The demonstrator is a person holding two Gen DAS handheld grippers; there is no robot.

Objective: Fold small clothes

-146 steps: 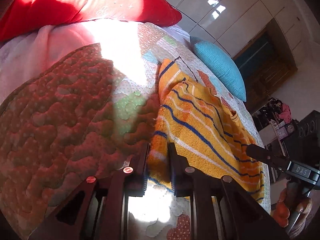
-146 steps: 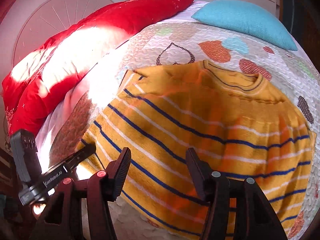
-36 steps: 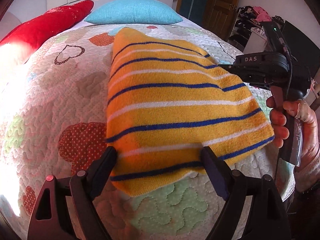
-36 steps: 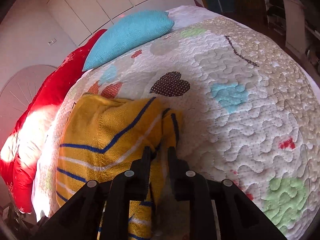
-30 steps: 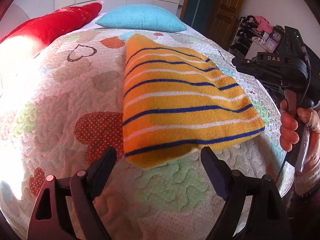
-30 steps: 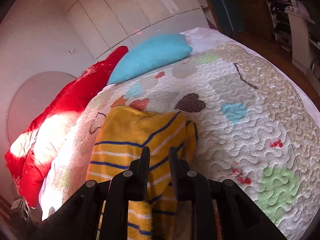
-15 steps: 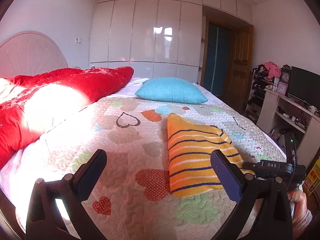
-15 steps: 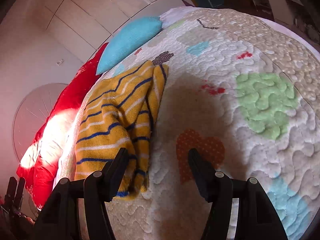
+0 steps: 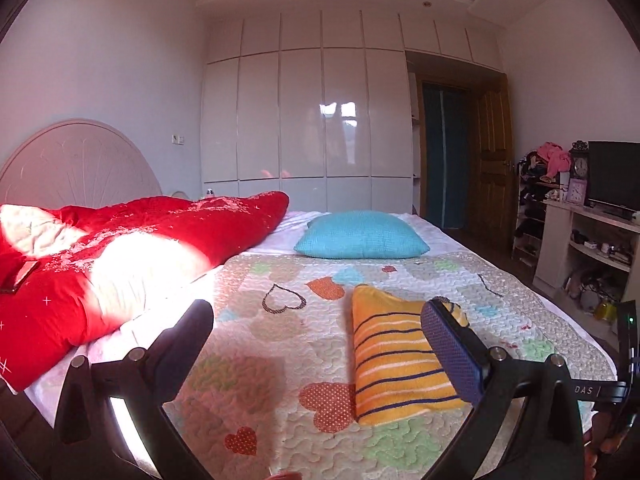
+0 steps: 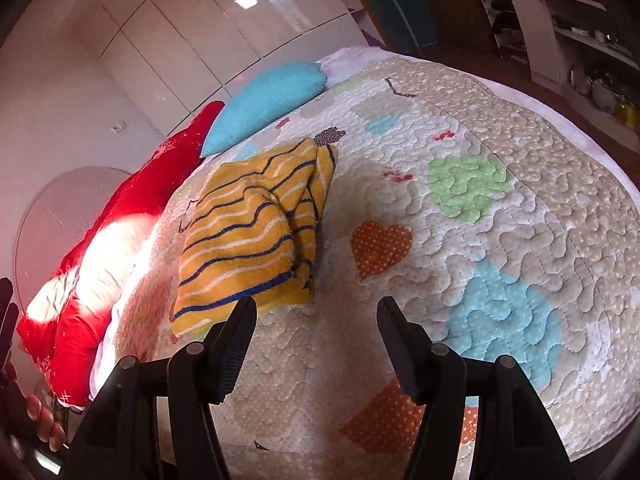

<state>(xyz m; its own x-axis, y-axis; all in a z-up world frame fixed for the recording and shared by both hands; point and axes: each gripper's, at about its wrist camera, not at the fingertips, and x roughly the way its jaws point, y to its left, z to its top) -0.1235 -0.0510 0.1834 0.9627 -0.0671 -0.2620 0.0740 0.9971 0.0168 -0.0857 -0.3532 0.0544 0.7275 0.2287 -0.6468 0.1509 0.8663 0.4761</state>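
- Both grippers are spread wide and hold nothing: my left gripper (image 9: pixel 316 330) fills the bottom of its frame, and my right gripper (image 10: pixel 317 322) sits at the bottom centre of its own.
- Between and beyond my left fingers, the folded yellow sweater (image 9: pixel 394 358) with blue and white stripes lies flat on the quilt (image 9: pixel 256 344), right of centre; my right-side finger overlaps its edge in the frame.
- In the right wrist view the sweater (image 10: pixel 252 232) sits left of centre, just above my left-side finger and not touched by it, its folded layers showing along the right edge.
- A blue pillow (image 9: pixel 362 236) lies higher in the frame, beyond the sweater, well apart from it.
- A red duvet (image 9: pixel 120 248) is heaped along the left, partly sunlit.
- White wardrobe doors (image 9: pixel 304 120) fill the upper centre.
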